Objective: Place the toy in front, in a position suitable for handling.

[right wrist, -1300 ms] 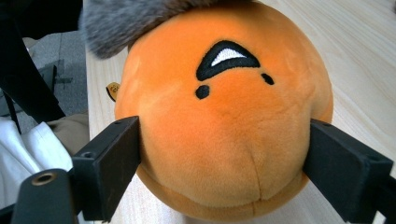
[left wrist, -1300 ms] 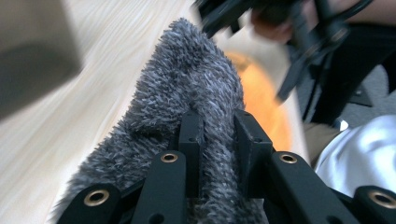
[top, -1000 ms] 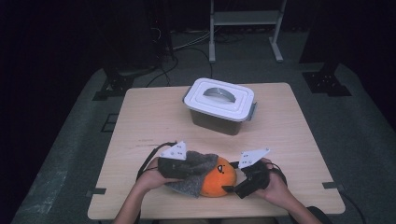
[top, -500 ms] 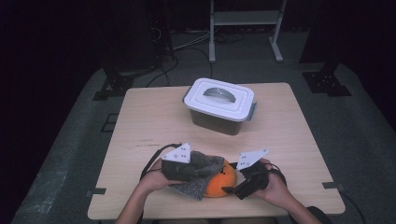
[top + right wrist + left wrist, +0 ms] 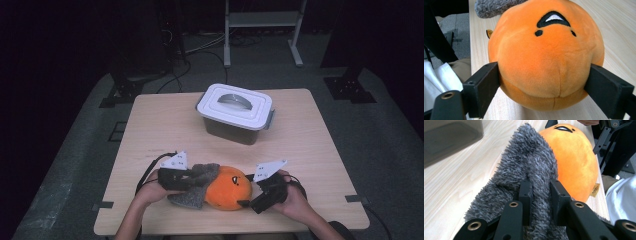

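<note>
So right at my edge of the surface (image 5: pixel 150 125) I've got the orange plush ball (image 5: pixel 228 187) pinned from both ends. My right gripper (image 5: pixel 544 82) is clamped around its round body, one jaw pressed into each side, with the little stitched face pointing up and away from me. My left gripper (image 5: pixel 541 192) is shut tight on a pinch of the grey fuzzy cloth (image 5: pixel 524 177) that's draped over the plush.

What's changed in the last second: my left hand has crept in toward the plush, and the grey cloth has bunched up with it, more of it heaped against the orange now and less spread flat. The right hand hasn't budged. My read is I'm working that cloth off or around the ball while the right side just anchors it, so nothing's actually separated yet.

Writing-wise, there's a small yellow tag (image 5: pixel 595 190) sewn at the plush's base, but the print on it is too tiny to read.

Further back, well apart from all this, sits the grey tub (image 5: pixel 235 127) with its white lid (image 5: pixel 235 104) on. No label I can spot.
</note>
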Tool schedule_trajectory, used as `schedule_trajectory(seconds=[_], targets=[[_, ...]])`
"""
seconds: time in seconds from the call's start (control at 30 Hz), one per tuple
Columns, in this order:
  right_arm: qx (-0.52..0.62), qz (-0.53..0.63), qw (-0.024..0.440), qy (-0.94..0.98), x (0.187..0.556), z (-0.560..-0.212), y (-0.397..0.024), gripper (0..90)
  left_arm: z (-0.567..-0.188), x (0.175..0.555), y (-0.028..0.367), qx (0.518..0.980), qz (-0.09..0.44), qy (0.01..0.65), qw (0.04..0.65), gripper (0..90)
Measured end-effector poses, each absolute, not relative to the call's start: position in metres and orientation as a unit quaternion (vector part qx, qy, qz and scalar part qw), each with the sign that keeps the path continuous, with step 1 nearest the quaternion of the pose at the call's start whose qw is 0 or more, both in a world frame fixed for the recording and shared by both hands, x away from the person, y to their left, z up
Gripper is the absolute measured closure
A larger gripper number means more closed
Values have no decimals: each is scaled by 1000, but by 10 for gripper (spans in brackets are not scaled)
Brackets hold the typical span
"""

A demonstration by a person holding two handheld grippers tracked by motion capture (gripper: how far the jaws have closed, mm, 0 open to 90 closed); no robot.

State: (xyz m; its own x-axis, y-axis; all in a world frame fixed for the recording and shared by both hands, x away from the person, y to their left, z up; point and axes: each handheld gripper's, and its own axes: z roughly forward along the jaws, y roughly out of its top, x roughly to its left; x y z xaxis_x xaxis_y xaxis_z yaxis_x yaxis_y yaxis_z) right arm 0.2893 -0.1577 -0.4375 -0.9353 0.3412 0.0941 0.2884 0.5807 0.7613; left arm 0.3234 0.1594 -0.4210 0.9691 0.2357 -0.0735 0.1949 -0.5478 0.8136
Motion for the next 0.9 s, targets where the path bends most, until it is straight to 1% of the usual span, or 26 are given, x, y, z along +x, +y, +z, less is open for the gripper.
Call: schedule_trajectory(seconds=[0.1, 0.2, 0.3, 0.37, 0.47, 0.57, 0.77, 0.9], targets=[[178, 418, 32, 890, 289, -437, -157, 136, -414, 318, 150, 874, 14, 104, 475, 740], [180, 418, 30, 890, 290, -438, -157, 136, -403, 308, 134, 871, 9, 68, 486, 740], [182, 418, 29, 890, 291, -438, -158, 136, -397, 297, 120, 875, 6, 33, 484, 739], [187, 417, 26, 889, 291, -438, -159, 136, -397, 292, 115, 885, 14, 9, 466, 738], [196, 420, 21, 886, 293, -439, -160, 137, -403, 293, 116, 901, 33, 5, 432, 738], [205, 425, 16, 881, 294, -438, -159, 138, -409, 300, 127, 894, 22, 26, 446, 739], [206, 423, 15, 882, 296, -439, -159, 139, -411, 309, 148, 896, 45, 67, 436, 737], [203, 419, 22, 884, 295, -437, -156, 137, -405, 305, 141, 888, 40, 58, 455, 737]])
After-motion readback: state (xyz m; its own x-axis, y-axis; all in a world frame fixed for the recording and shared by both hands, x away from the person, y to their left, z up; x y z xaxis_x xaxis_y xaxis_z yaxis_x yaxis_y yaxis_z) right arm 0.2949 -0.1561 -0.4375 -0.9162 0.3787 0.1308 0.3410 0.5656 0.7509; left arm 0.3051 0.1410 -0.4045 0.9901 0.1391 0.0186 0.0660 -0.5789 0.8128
